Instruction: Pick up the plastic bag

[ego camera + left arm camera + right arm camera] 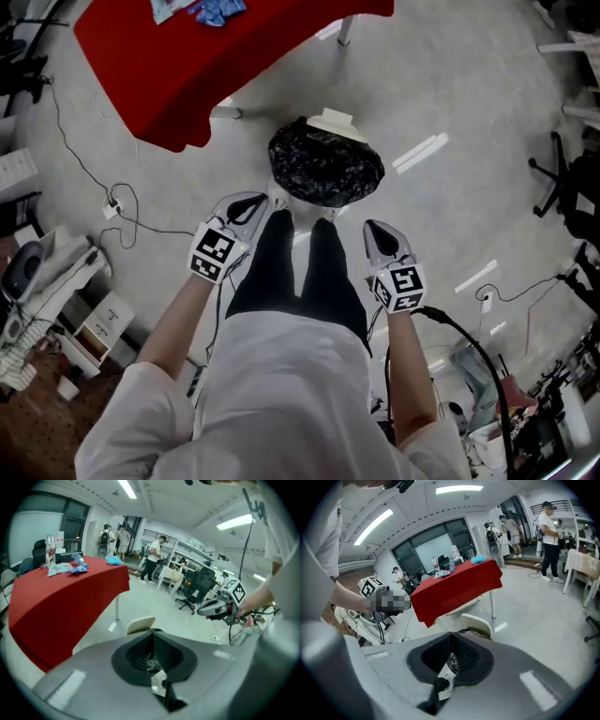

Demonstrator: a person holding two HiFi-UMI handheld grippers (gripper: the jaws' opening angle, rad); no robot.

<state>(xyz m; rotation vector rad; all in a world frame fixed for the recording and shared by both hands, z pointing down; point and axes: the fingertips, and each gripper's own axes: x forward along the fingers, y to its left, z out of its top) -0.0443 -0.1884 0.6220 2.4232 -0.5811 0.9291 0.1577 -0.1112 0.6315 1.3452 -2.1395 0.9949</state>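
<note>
Closest to me is the person's white shirt [281,394], with black trousers [300,272] below it. One arm reaches out on each side, and each hand holds a tool over the legs.

On the left side I see the left gripper [247,208], with its marker cube on top. Looking along it in the left gripper view, the left gripper [151,633] has its two grey jaws pressed together, with nothing between them. The right gripper [377,232] is level with it on the other side. In the right gripper view the right gripper [452,634] is closed the same way, jaws touching and holding nothing.

The plastic bag [325,164] is black and crinkly. It sits on the grey floor [450,84] just past the person's feet, in front of both tools and between them — neither tool touches it. A white lid [333,122] shows at the far edge of the bag. I can see that lid just over the jaw tips in both gripper views.

Farther off to the left stands a red table [187,56] with some blue things [216,11] on top. A thin cable [112,202] lies on the floor near the table.
</note>
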